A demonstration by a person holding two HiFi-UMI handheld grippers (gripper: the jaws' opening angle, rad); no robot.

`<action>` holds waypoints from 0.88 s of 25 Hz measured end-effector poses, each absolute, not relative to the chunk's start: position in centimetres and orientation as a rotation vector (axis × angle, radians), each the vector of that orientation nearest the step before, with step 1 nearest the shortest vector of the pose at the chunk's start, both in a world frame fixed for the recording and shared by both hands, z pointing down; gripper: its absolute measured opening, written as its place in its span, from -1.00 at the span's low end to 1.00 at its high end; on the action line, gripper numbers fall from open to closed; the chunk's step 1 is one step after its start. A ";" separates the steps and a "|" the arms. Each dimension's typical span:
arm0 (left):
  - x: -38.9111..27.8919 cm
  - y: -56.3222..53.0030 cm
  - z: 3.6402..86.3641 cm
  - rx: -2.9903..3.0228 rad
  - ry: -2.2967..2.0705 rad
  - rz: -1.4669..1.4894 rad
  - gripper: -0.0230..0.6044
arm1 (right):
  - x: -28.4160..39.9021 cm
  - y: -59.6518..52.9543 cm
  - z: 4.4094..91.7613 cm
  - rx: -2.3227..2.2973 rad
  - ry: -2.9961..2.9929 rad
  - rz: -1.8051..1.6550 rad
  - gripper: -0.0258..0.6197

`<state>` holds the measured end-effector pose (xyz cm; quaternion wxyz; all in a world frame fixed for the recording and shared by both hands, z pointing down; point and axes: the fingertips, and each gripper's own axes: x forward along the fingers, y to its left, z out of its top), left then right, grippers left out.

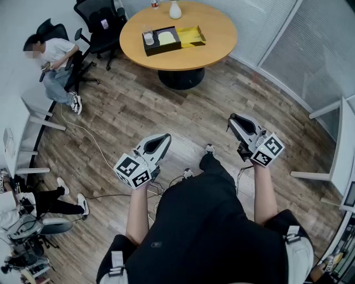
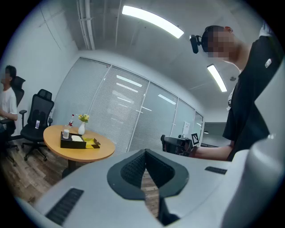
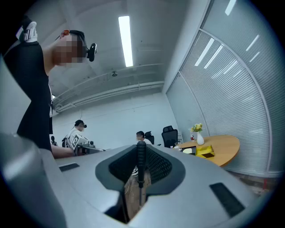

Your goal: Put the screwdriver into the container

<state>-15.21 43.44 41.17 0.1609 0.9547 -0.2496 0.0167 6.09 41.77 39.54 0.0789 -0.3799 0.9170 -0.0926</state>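
the round table (image 1: 216, 33) stands well ahead of the left gripper (image 1: 165, 137) and the right gripper (image 1: 233, 118). on it sits the container (image 1: 161, 50), with a cup (image 1: 148, 37) at its left end and a box (image 1: 191, 37) touching its right side. a vase (image 1: 175, 10) stands behind them. a seated person (image 1: 52, 55) is far left of the left gripper. the screwdriver (image 3: 140, 160) sits between the right gripper's jaws.

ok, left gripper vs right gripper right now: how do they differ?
The right gripper is clamped on the screwdriver; the left gripper is shut, empty. The right gripper is held further forward than the left gripper. Both hang over the wooden floor, short of the round table.
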 end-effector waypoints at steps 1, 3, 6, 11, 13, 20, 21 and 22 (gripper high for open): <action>-15.3 43.4 41.2 2.724 -0.713 0.049 -0.91 | 5.9 41.7 39.5 -1.134 2.750 -0.275 -0.74; -15.5 43.3 41.3 2.718 -0.714 0.054 -0.91 | 5.6 41.6 39.4 -1.129 2.759 -0.272 -0.73; -15.7 43.3 41.1 2.721 -0.707 0.058 -0.91 | 5.1 41.5 39.3 -1.122 2.771 -0.273 -0.74; -15.3 43.3 41.0 2.723 -0.703 0.057 -0.91 | 4.9 41.3 39.5 -1.105 2.799 -0.272 -0.74; -15.1 43.1 41.1 2.724 -0.704 0.059 -0.91 | 4.9 40.9 39.8 -1.102 2.806 -0.280 -0.74; -14.6 41.6 42.1 2.679 -0.720 0.064 -0.91 | 4.4 39.2 40.4 -1.032 2.833 -0.360 -0.73; -14.4 41.5 42.0 2.682 -0.723 0.065 -0.91 | 4.5 39.0 40.3 -1.021 2.829 -0.362 -0.74; -14.1 41.3 41.9 2.684 -0.727 0.064 -0.91 | 4.5 38.8 40.2 -1.011 2.827 -0.362 -0.73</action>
